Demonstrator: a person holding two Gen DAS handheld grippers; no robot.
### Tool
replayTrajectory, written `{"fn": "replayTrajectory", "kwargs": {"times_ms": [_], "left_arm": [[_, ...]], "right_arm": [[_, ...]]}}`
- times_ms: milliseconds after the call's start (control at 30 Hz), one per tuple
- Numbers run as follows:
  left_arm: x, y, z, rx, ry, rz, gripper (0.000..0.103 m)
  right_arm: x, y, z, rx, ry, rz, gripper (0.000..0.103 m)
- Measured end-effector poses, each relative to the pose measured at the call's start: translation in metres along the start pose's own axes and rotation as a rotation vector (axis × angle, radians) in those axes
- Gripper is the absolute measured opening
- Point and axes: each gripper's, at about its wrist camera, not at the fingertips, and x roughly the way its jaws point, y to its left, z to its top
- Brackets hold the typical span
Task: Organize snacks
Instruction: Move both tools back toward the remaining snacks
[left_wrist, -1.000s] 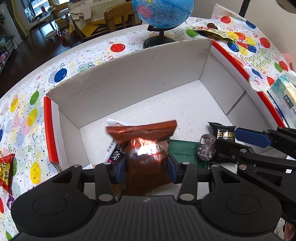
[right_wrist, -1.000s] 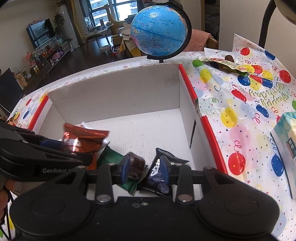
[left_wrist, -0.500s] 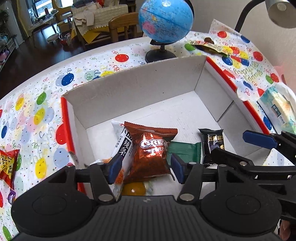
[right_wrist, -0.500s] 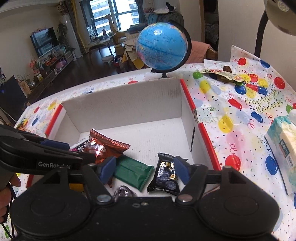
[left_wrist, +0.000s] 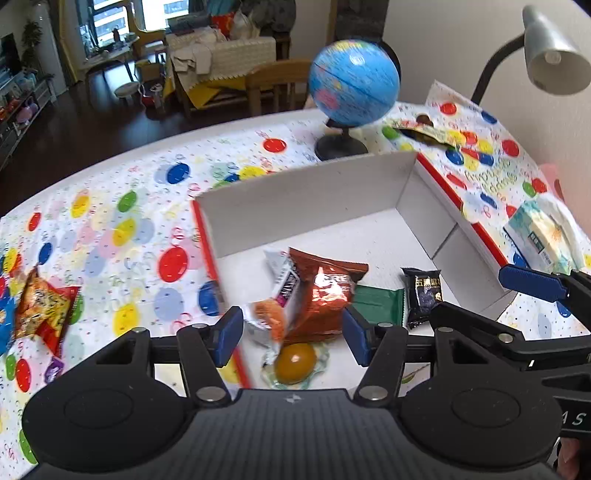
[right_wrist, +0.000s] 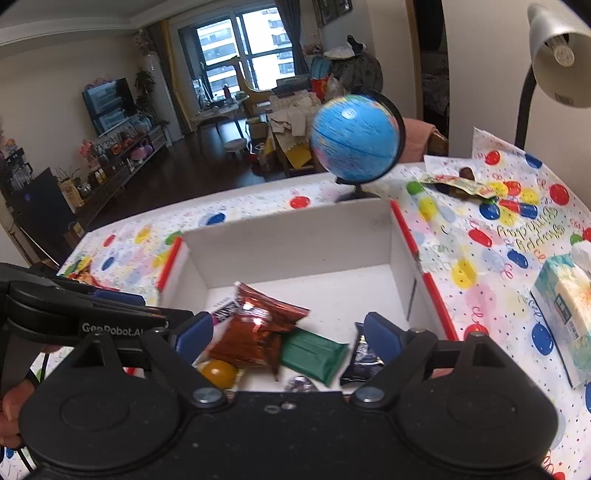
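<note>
I am holding my left tool (left_wrist: 291, 336) and right tool (right_wrist: 288, 332), just opening, spread and empty above the white cardboard box (left_wrist: 306, 195); a careless dip could scatter the shiny brown snack packet (left_wrist: 325, 295).

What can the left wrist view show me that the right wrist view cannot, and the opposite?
Only the left wrist view shows plainly the red-and-yellow snack bag lying on the tablecloth outside the box, and the right claw from the side. Only the right wrist view shows the window, the television and the small silver-wrapped candy. Both show the white box, the orange-brown Oreo pack, the green pack, the globe, the lamp and the tissue pack.
</note>
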Motion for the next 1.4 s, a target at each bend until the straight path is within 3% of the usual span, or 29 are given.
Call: {"fn": "replayTrajectory", "kwargs": {"times_ms": [100,167,367,533,967,1400], "left_arm": [[-0.014,0.012,-0.004,-0.015,-0.025,0.002,0.058],[-0.023,0.021,-0.007,-0.026,-0.042,0.001,0.066],[-0.049,0.054,-0.021,-0.064,-0.086,-0.011,0.073],[-0.071,0.085,-0.034,-0.103,-0.125,-0.012,0.081],[-0.116,0.174,-0.079,-0.182,-0.173,0.027,0.084],[-0.132,0.264,-0.112,-0.272,-0.173,0.1,0.084]], "right_arm": [[-0.006,0.011,0.001,-0.004,-0.019,0.004,0.09],[-0.009,0.019,0.001,-0.005,-0.026,0.01,0.093],[-0.016,0.051,0.001,-0.028,-0.039,0.029,0.103],[-0.021,0.084,0.0,-0.049,-0.052,0.067,0.103],[-0.015,0.179,-0.01,-0.119,-0.042,0.139,0.103],[0.01,0.263,-0.021,-0.193,-0.006,0.185,0.103]]}}
